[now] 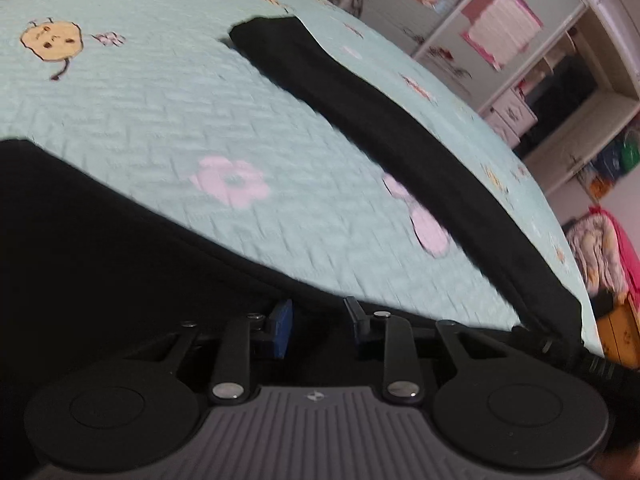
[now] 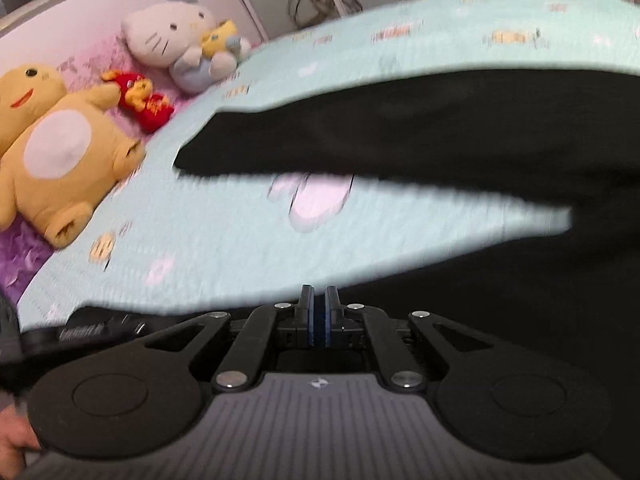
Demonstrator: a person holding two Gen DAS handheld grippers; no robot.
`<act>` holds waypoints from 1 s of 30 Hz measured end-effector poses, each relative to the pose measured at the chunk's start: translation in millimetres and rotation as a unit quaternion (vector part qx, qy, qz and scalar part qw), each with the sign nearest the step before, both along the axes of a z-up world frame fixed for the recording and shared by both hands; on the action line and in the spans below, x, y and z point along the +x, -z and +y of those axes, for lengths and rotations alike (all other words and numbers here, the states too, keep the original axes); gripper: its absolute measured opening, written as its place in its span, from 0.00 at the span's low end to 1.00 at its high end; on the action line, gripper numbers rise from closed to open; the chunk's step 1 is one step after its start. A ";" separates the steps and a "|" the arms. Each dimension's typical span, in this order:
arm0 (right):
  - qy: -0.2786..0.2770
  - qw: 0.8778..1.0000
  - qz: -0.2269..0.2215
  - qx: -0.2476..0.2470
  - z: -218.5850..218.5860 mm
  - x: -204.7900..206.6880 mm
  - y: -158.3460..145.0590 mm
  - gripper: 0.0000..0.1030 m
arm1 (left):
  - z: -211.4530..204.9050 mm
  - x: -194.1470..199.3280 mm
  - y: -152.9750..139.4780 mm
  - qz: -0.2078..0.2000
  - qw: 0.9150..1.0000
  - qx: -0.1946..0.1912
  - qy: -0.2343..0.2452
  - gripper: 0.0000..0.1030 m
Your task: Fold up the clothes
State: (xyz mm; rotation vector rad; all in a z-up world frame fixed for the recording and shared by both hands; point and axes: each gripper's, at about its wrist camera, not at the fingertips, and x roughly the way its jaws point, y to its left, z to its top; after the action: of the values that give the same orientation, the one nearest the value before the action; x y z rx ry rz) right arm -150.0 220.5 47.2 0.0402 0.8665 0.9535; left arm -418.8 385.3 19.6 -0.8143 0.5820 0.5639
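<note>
A black garment [image 1: 100,240] lies spread on a mint quilt [image 1: 180,100] printed with flowers. One long black part [image 1: 360,100] runs away up the bed towards the right. My left gripper [image 1: 318,314] sits at the garment's near hem; its jaws stand apart, and I see no pad pressing on the dark cloth at the tips. In the right wrist view the same black garment [image 2: 440,128] fills the right side, with a pointed part reaching left. My right gripper [image 2: 319,296] is shut at the cloth's edge, and no fabric shows between its pads.
Plush toys line the bed's head: a yellow bear [image 2: 68,152], a white cat [image 2: 172,36] and a small red toy [image 2: 144,100]. White shelves with boxes [image 1: 520,60] stand past the bed's far side. A hand [image 2: 12,440] shows at the lower left.
</note>
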 end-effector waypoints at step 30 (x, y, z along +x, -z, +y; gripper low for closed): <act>-0.019 0.983 0.127 0.132 127.6 162.7 54.9 0.09 | 22.9 21.8 -48.3 -0.067 0.998 -0.002 -0.010 0.58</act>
State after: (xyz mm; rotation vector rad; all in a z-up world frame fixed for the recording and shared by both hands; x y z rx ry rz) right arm 12.7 348.1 -7.7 0.3802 0.9717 1.1101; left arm -397.0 408.3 67.9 -0.8563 0.4530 0.5229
